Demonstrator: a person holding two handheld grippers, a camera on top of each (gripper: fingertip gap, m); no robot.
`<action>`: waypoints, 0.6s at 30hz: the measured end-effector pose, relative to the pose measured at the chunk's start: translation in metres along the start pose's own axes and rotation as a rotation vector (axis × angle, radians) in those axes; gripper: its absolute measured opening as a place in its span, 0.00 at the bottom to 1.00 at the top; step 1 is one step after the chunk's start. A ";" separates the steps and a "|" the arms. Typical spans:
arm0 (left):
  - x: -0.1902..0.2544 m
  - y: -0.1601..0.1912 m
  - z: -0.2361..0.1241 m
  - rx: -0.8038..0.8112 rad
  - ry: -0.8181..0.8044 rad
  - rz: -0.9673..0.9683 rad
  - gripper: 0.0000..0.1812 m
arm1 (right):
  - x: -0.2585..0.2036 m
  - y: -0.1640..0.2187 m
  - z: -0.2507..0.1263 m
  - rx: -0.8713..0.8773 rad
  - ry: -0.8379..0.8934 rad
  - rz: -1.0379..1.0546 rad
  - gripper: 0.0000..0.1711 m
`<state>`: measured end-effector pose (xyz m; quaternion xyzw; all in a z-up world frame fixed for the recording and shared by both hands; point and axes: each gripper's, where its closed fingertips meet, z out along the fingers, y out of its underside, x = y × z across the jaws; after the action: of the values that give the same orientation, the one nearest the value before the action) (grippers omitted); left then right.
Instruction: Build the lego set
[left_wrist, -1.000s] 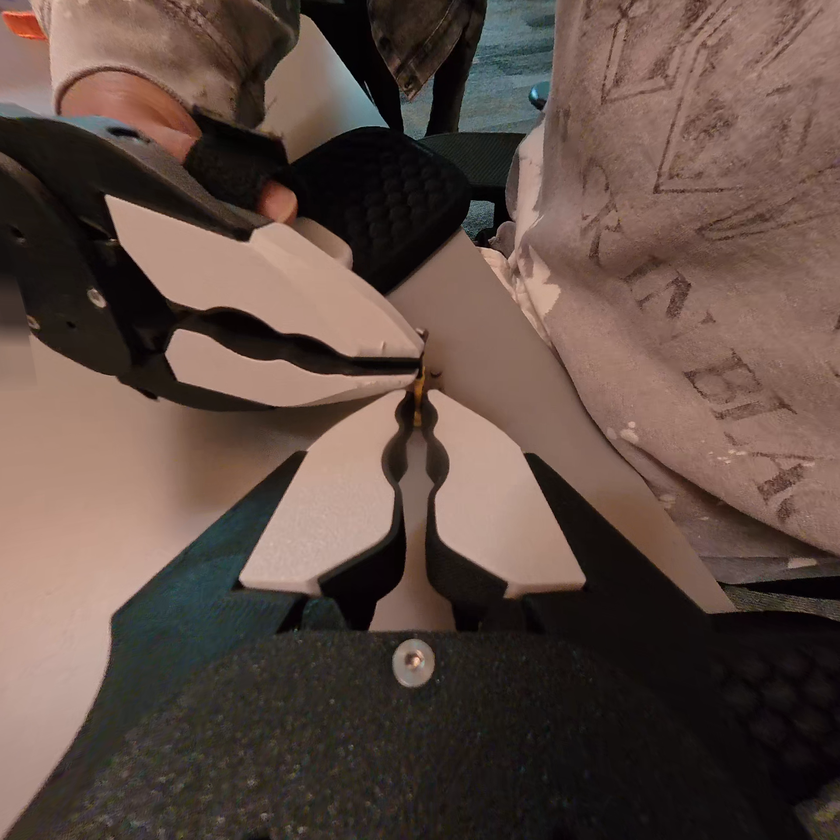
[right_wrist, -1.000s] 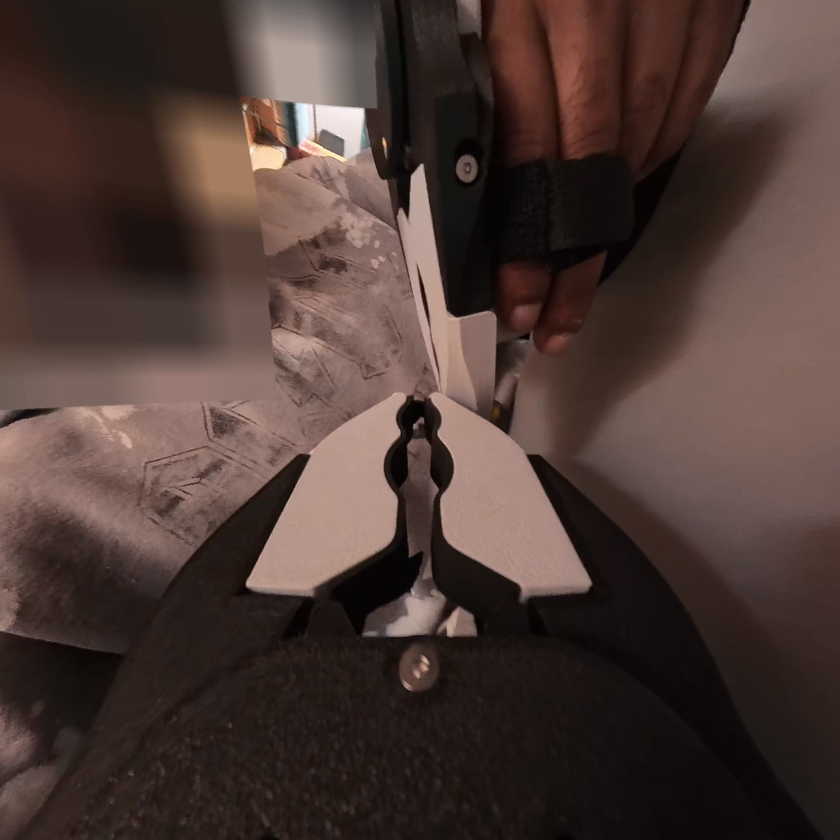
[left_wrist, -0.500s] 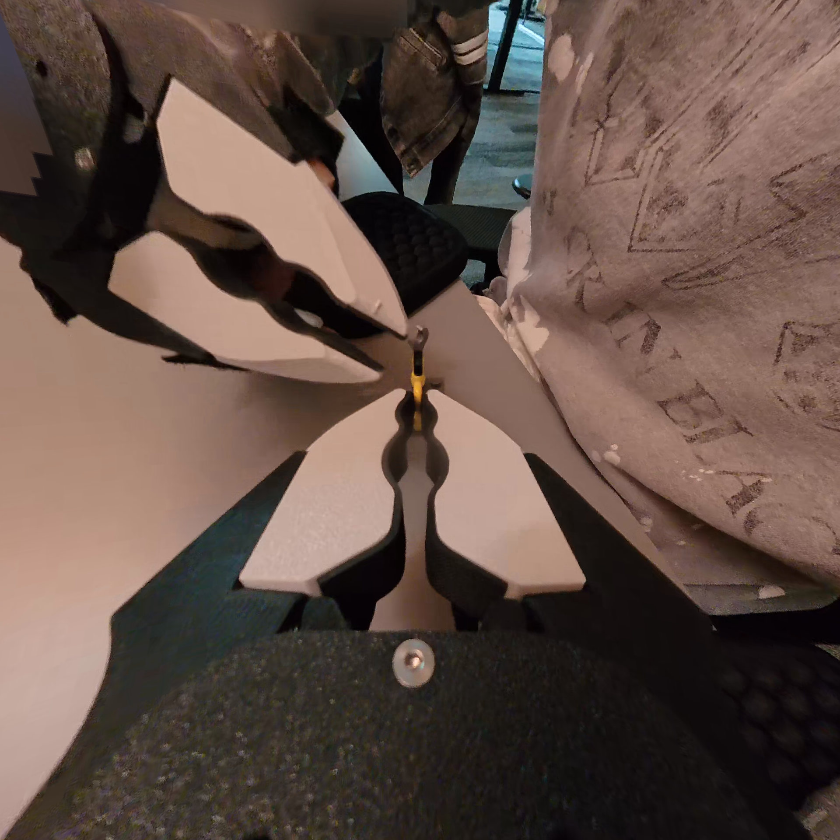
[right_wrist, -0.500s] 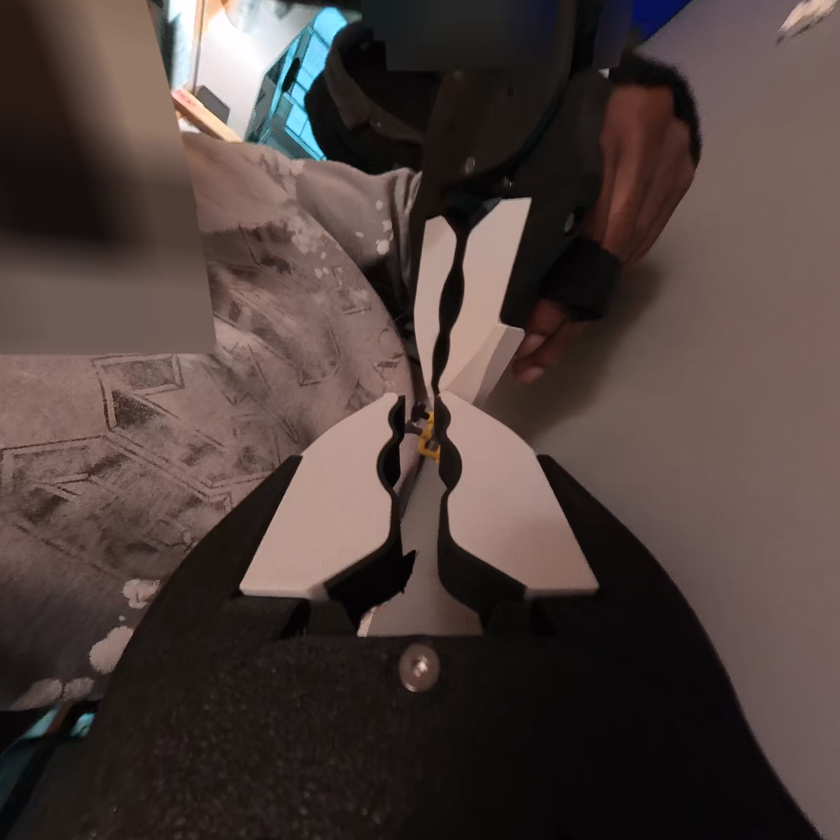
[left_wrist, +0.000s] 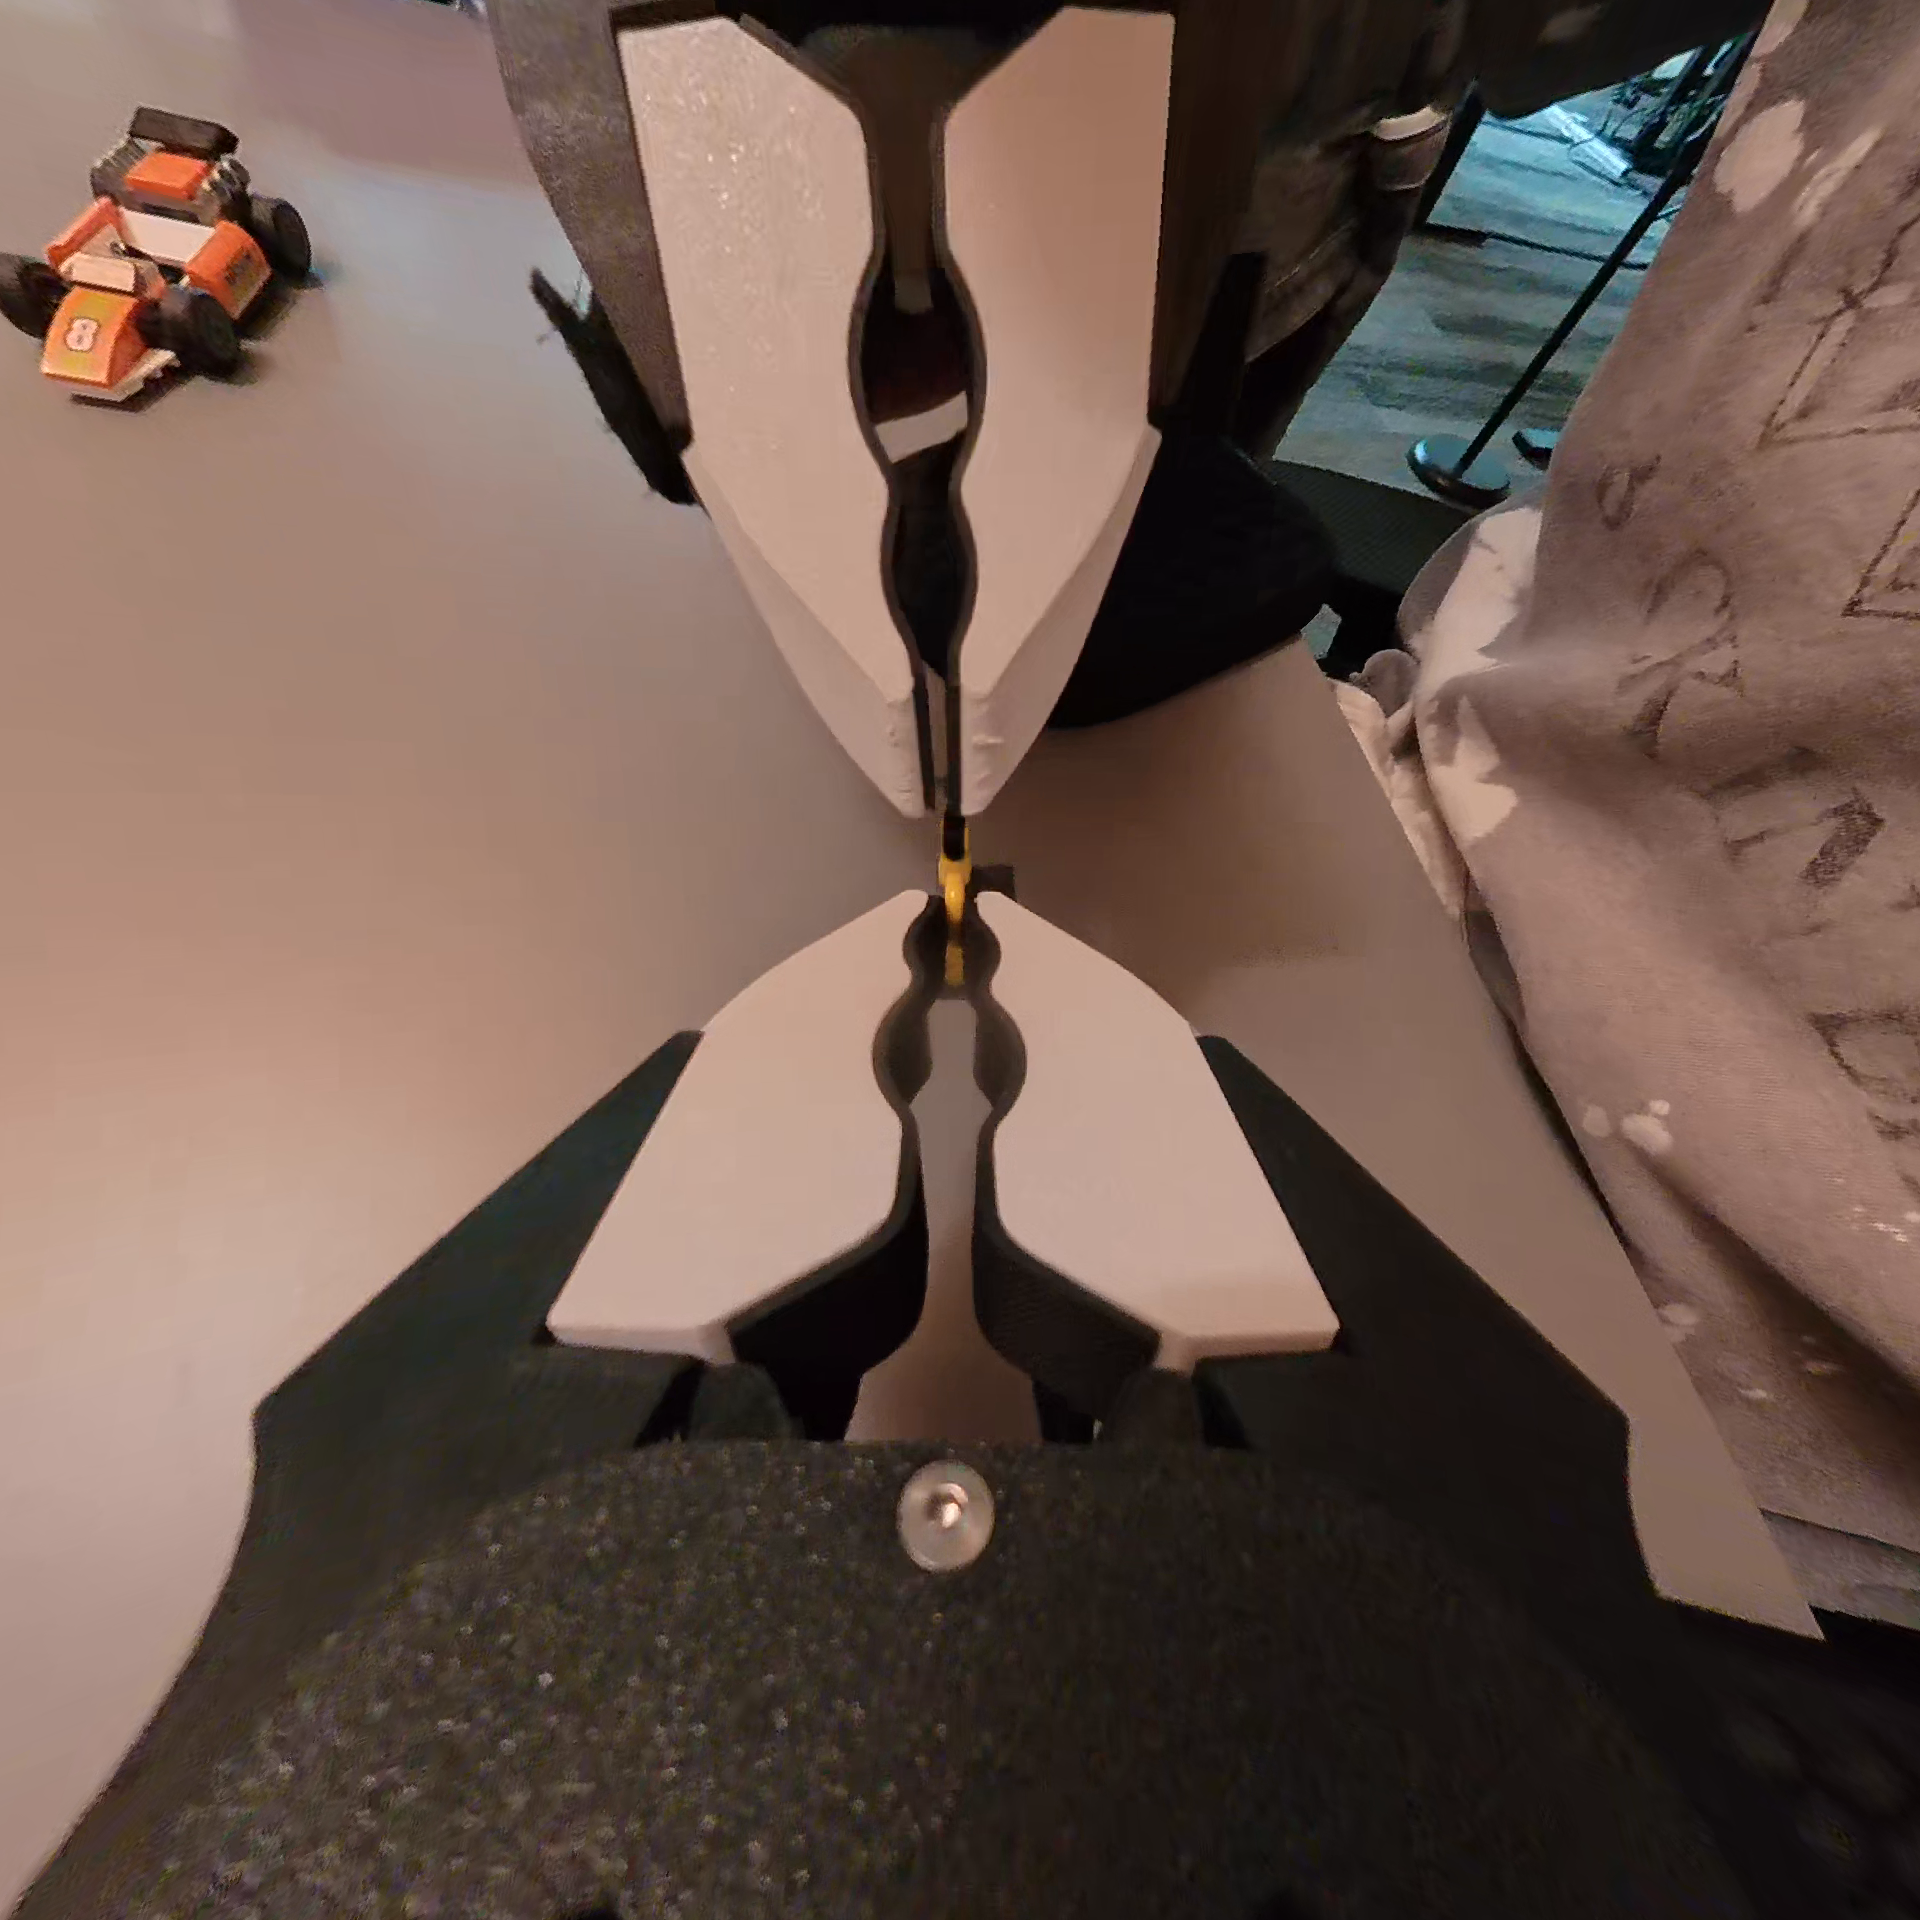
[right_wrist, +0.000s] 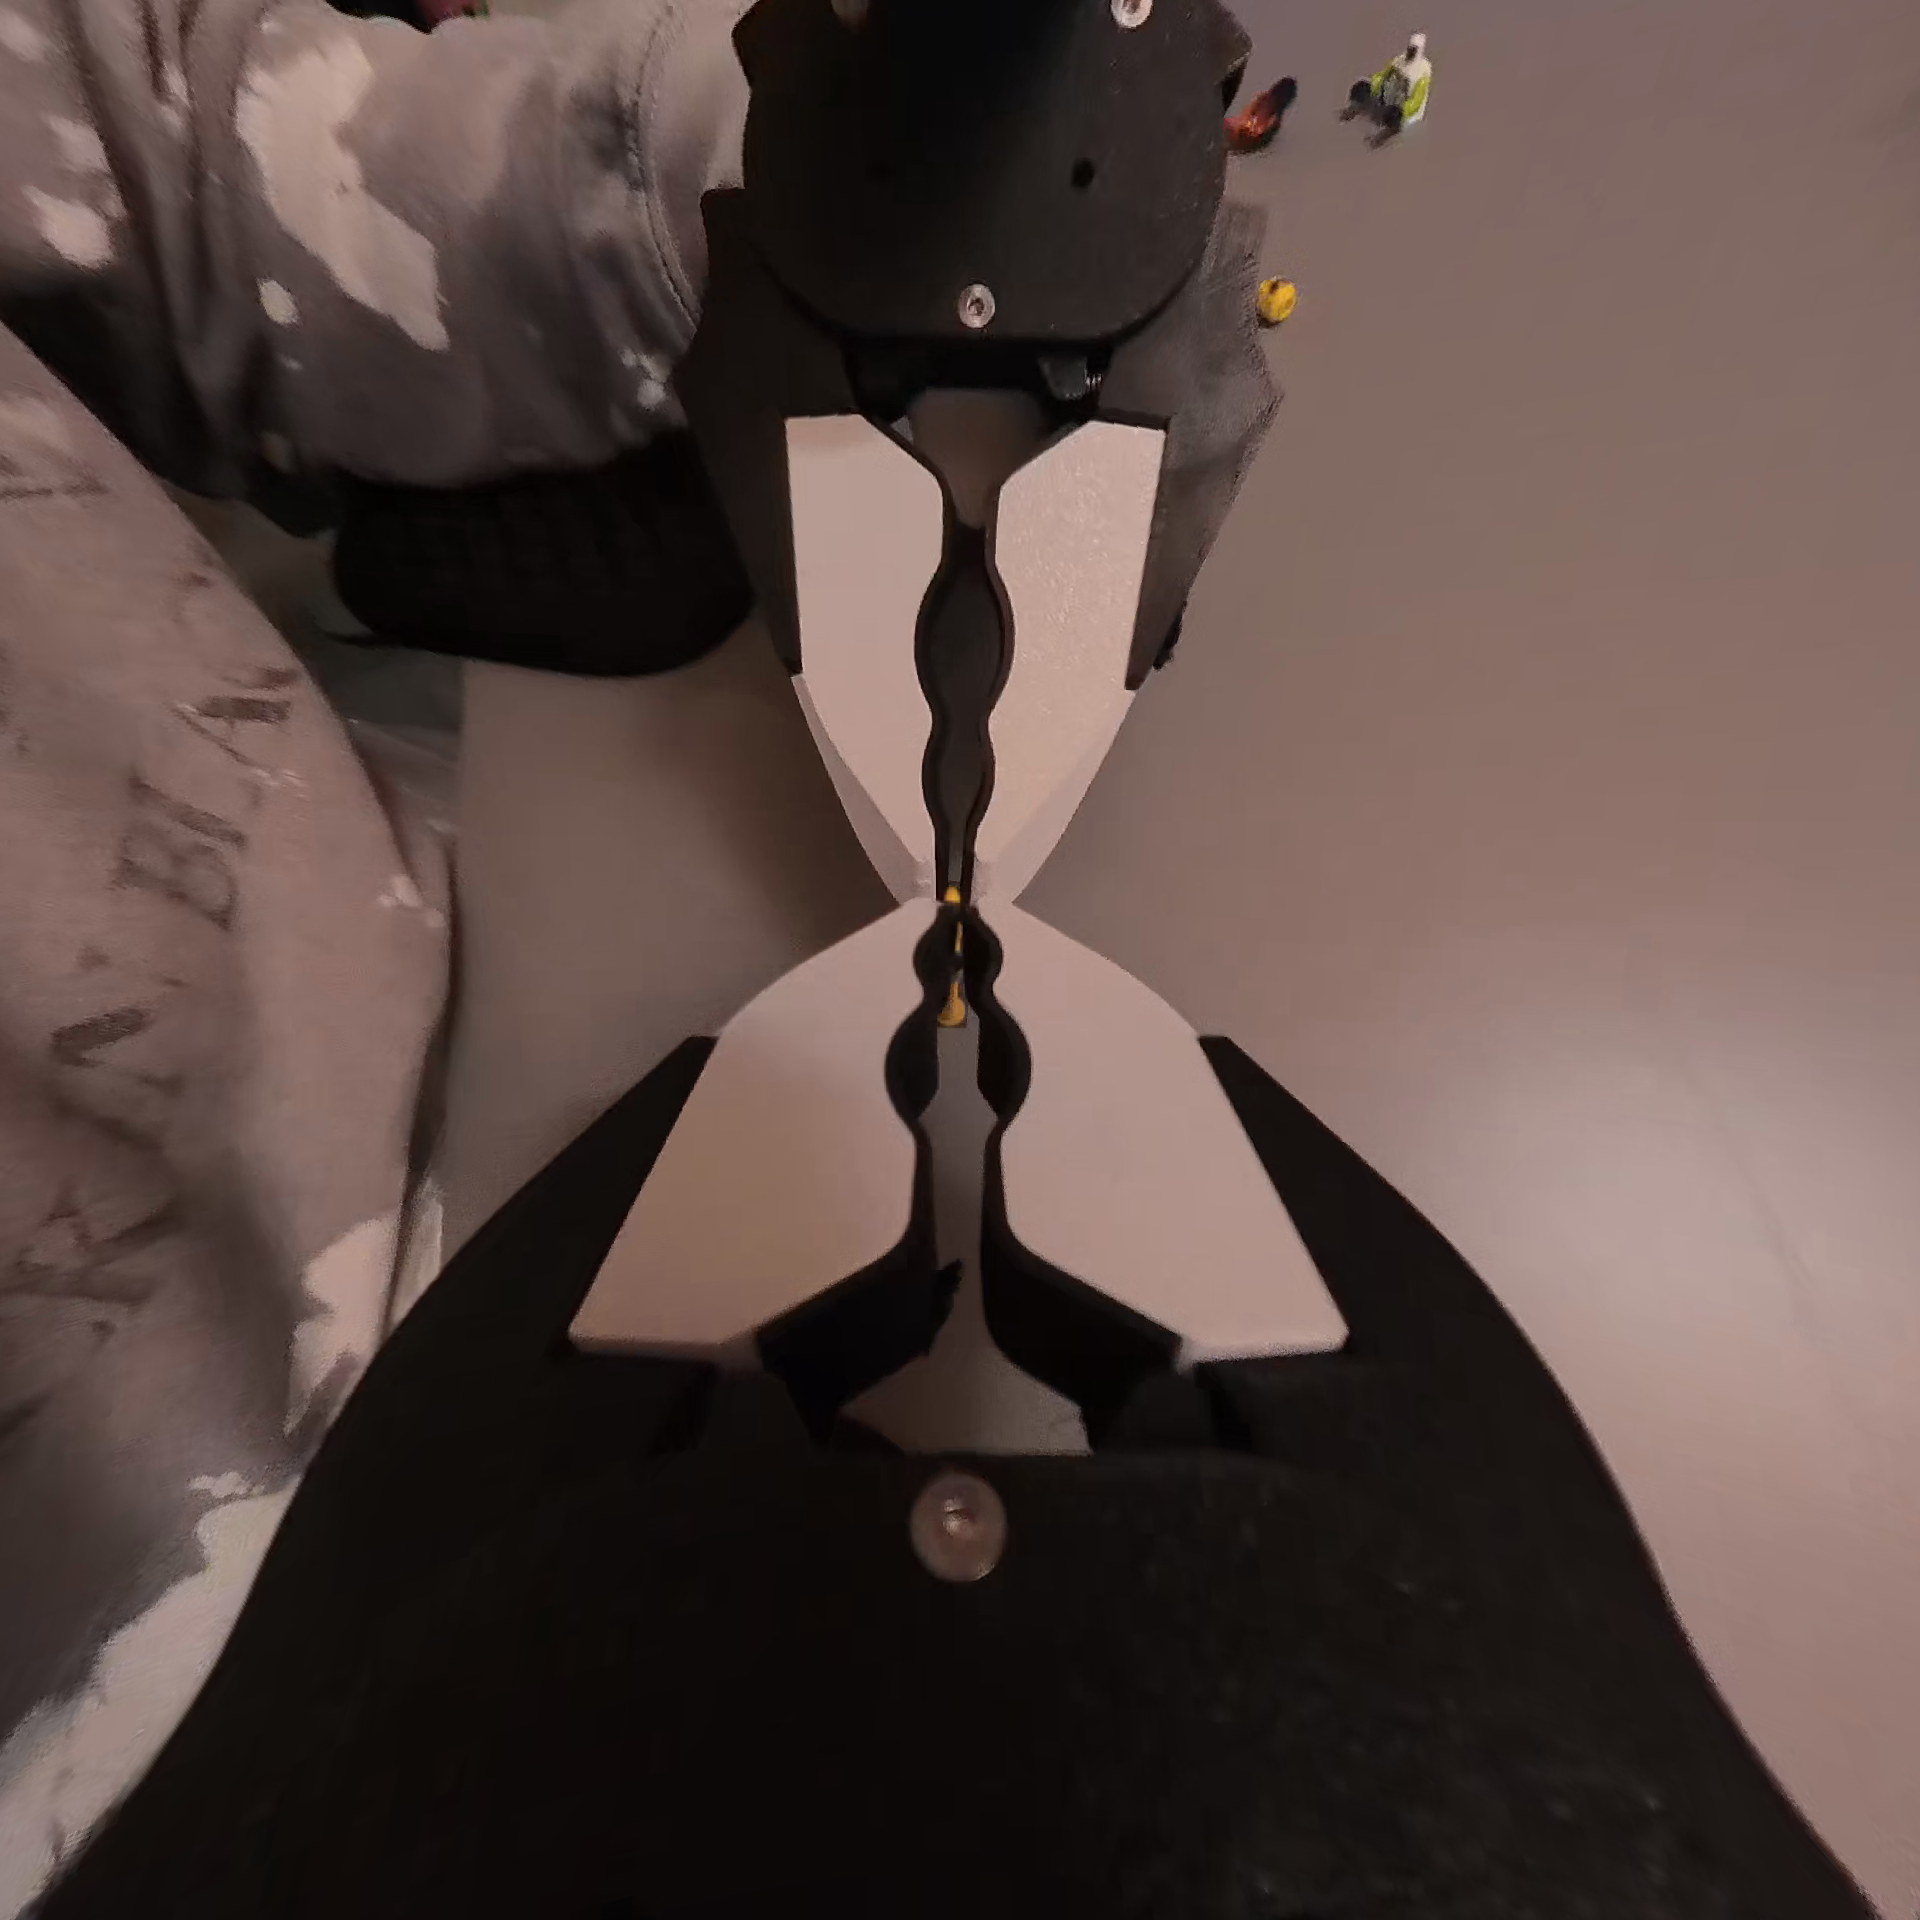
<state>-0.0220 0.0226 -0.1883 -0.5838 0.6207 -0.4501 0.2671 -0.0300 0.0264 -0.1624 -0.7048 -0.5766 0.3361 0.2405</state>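
Lego car (left_wrist: 156, 255) far left on table (left_wrist: 364, 831)

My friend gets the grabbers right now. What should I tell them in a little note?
Left gripper: shut on the small yellow piece, held above the table.
Right gripper: shut on the far end of that same piece, tip to tip with the left one. A thin dark part sits at that end; it is too small to tell what it is.
Done: an orange race car stands built at the far left of the table.
Loose: a green-and-white figure, an orange bit and a yellow round bit lie farther off.
Left: finish joining the held bits, probably, then use the loose ones.
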 end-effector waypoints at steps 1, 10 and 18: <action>-0.001 0.001 0.000 -0.010 -0.007 0.003 0.02 | -0.001 0.001 0.001 -0.010 0.005 -0.010 0.00; 0.002 -0.002 0.003 -0.001 0.000 0.006 0.02 | -0.003 0.006 -0.001 -0.104 0.028 -0.073 0.01; -0.004 -0.025 -0.016 0.211 -0.004 -0.059 0.02 | 0.012 0.000 -0.028 0.125 0.092 0.009 0.15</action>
<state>-0.0227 0.0328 -0.1605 -0.5713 0.5520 -0.5192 0.3151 -0.0075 0.0396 -0.1469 -0.7057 -0.5398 0.3398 0.3086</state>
